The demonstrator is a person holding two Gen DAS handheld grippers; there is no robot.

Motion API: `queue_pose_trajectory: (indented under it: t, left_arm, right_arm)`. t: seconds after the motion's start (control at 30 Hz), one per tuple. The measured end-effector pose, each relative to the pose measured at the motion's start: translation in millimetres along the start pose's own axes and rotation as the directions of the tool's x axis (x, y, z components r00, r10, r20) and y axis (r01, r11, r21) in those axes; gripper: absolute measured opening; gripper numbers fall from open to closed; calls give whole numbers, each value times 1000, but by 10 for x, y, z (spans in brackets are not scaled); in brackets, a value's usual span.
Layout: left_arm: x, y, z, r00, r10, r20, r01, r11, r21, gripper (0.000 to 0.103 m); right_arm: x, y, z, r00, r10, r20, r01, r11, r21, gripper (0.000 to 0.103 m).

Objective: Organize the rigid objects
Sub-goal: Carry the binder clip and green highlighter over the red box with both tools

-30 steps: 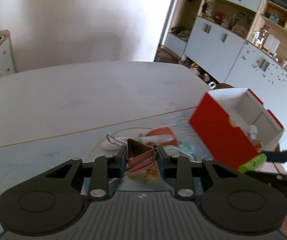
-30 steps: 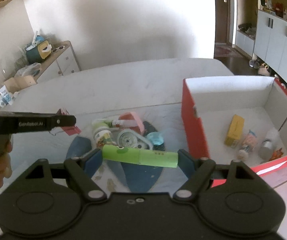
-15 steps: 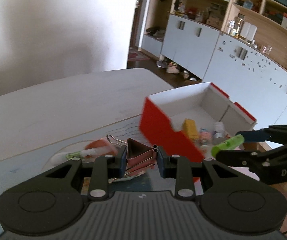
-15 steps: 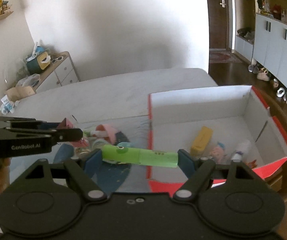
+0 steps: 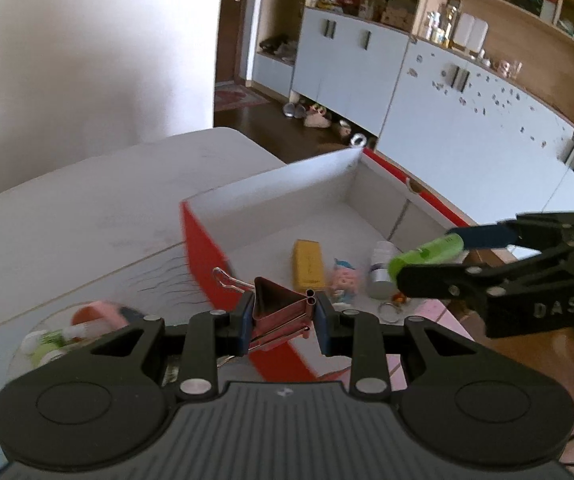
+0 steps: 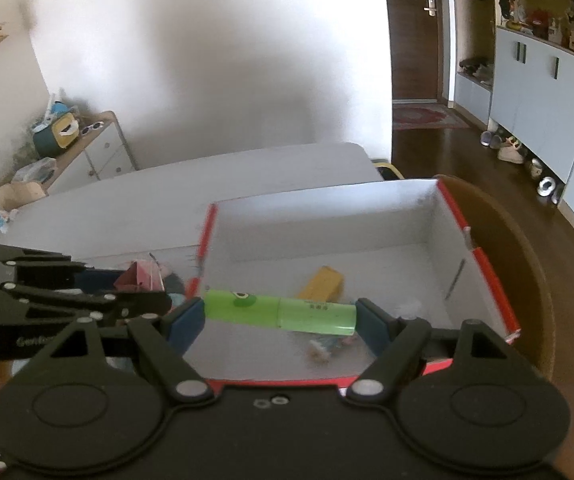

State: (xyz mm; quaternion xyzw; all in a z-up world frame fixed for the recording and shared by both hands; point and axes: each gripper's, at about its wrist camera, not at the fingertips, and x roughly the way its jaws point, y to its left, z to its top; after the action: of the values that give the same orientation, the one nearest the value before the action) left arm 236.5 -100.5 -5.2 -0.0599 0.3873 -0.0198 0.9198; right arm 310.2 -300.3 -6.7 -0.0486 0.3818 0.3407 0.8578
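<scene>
My left gripper is shut on a rose-gold binder clip, held over the near left wall of a red box with a white inside. In the right wrist view that clip shows at the left, just outside the box's left wall. My right gripper is shut on a green tube with a frog face, gripped end to end above the box's floor. The same tube hangs over the box's right side in the left wrist view. A yellow block, a small figure and a white bottle lie inside.
The box stands at the right end of a white table. Left of it lie several loose items on a round mat. A wooden chair back curves behind the box. Cabinets and shoes line the far wall.
Both grippers have carried their loads to the right, from above the mat to over the box. The box now fills the middle of both views.
</scene>
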Motion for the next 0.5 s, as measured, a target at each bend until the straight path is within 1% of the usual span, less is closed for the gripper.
queue_pose_trajectory:
  t: [0.23,0.4,0.5]
  left_arm:
    - [337,-342,152,999,-9,-46,11,999,53,30]
    - [618,-408,294,997,24,-78,-21,999,45,30]
    - [777,-422,377,994,67,-84,-61,996,64,30]
  right_arm:
    - [246,-322,24,999,-16,-49,13,999,-51,81]
    - [383,-501,48,998,-20,-68,15,997,-73,81]
    - [474,-553,67,997,-6,-82,-3,995,-104,81]
